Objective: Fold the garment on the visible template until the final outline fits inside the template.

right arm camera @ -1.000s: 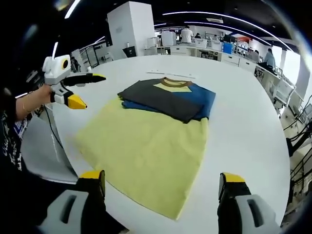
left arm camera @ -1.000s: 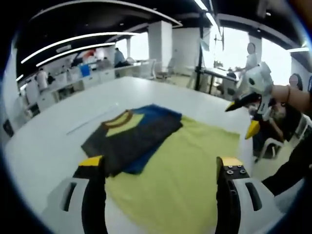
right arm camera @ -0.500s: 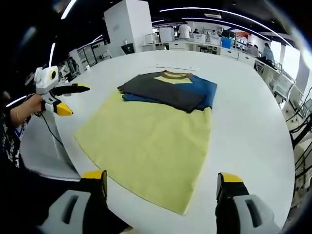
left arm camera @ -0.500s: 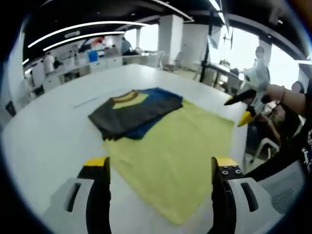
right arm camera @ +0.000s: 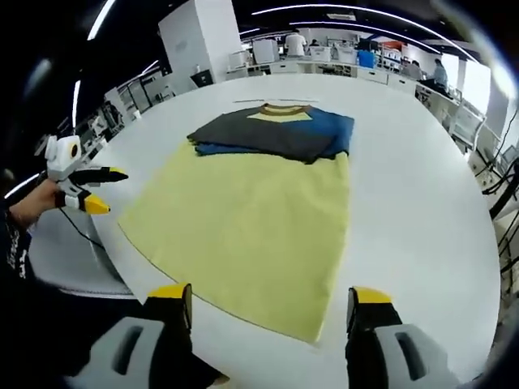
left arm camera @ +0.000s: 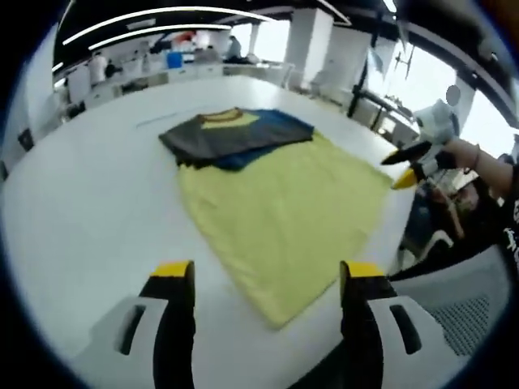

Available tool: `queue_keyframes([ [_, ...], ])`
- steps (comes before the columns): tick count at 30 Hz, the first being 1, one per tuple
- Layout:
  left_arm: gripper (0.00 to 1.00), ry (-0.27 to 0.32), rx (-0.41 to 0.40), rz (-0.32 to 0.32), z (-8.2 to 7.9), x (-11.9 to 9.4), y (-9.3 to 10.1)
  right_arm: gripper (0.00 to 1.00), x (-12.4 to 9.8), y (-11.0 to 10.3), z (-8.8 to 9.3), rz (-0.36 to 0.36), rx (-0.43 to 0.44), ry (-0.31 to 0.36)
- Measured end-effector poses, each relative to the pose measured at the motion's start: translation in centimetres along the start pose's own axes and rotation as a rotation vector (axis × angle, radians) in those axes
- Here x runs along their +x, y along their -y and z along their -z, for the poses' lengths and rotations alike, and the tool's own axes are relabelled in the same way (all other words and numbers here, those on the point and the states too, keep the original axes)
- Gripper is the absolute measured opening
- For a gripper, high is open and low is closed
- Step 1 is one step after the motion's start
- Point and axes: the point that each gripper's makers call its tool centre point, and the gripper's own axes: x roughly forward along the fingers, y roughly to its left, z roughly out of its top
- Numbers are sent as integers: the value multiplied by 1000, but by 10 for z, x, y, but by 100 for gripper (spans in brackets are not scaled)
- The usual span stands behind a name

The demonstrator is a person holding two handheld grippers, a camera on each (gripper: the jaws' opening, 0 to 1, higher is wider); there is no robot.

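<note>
A folded garment of dark grey and blue, with a yellow patch and brown collar, lies at the far end of a yellow template cloth on the white table. My left gripper hovers open above the cloth's near corner, with nothing between its fingers. My right gripper is open over the near edge of the cloth, also holding nothing. In the left gripper view the right gripper shows at the right, held by a hand. The left gripper appears at the left in the right gripper view.
Desks, pillars and people fill the office behind the round table. A thin strip lies on the table beyond the garment. A grey chair stands off the table's edge. Bare tabletop flanks the cloth.
Both grippers have drawn back from the garment, so the cloth and garment look smaller and farther in both views. The garment and cloth have not moved.
</note>
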Motion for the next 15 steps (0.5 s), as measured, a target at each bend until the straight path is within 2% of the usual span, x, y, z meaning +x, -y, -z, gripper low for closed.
queue_keyframes([
  [2,66,-27,-31,-8,10,0,0,73,1,0,4,2,18,-2],
  [5,56,-35,-76,8,17,1,4,67,2,-1,8,-2,30,-6],
  [7,54,-38,-98,-7,20,2,2,60,2,-2,11,-3,23,-20],
  [11,51,-53,-109,-29,25,4,-2,58,3,-1,12,9,26,-18],
  [15,42,-89,-149,-31,34,5,-1,51,2,2,11,24,33,-5],
])
